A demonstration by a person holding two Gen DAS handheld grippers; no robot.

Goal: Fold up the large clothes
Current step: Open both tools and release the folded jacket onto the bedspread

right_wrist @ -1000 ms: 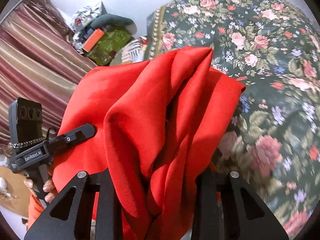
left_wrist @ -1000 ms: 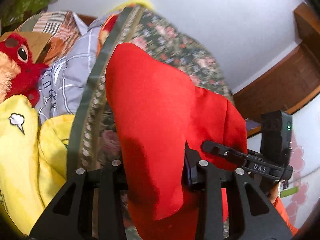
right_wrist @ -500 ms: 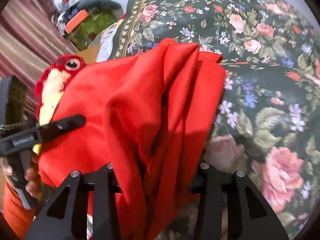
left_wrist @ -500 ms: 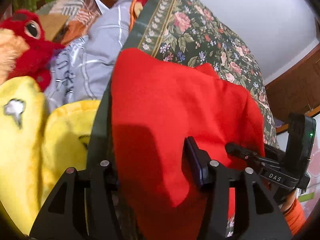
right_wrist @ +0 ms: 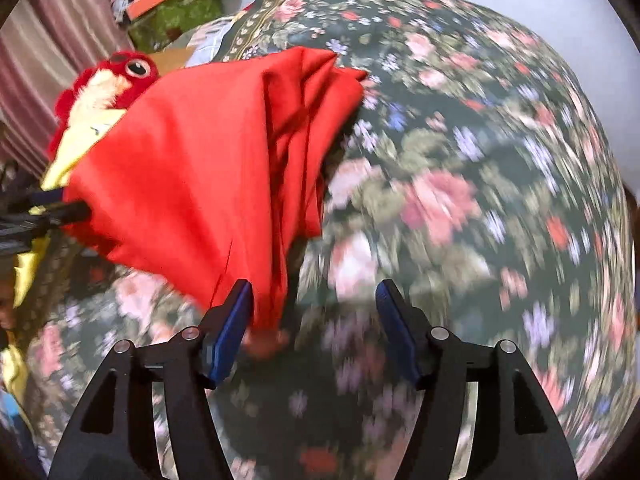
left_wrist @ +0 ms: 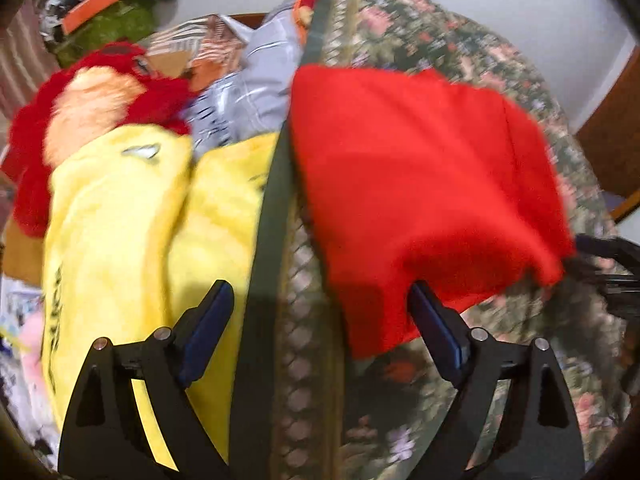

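Observation:
A folded red garment (left_wrist: 420, 184) lies on the floral bedspread (left_wrist: 400, 40). My left gripper (left_wrist: 320, 308) is open, its blue pads wide apart, with the garment's near corner beside the right pad (left_wrist: 436, 332). In the right wrist view the garment (right_wrist: 208, 168) lies bunched at the left on the bedspread (right_wrist: 460, 160). My right gripper (right_wrist: 312, 300) is open; the cloth's near tip hangs against the left pad (right_wrist: 232, 328). The other gripper shows at each view's edge.
A yellow plush blanket (left_wrist: 120, 220), a red stuffed toy (left_wrist: 80, 92) and a grey checked cloth (left_wrist: 248, 92) lie left of the bedspread. A pile of bags (right_wrist: 172, 4) stands by the striped curtain. A wooden headboard (left_wrist: 612, 140) is at the right.
Both grippers have opened and let go of the red garment. It now rests on the bedspread, and both grippers have drawn back from it.

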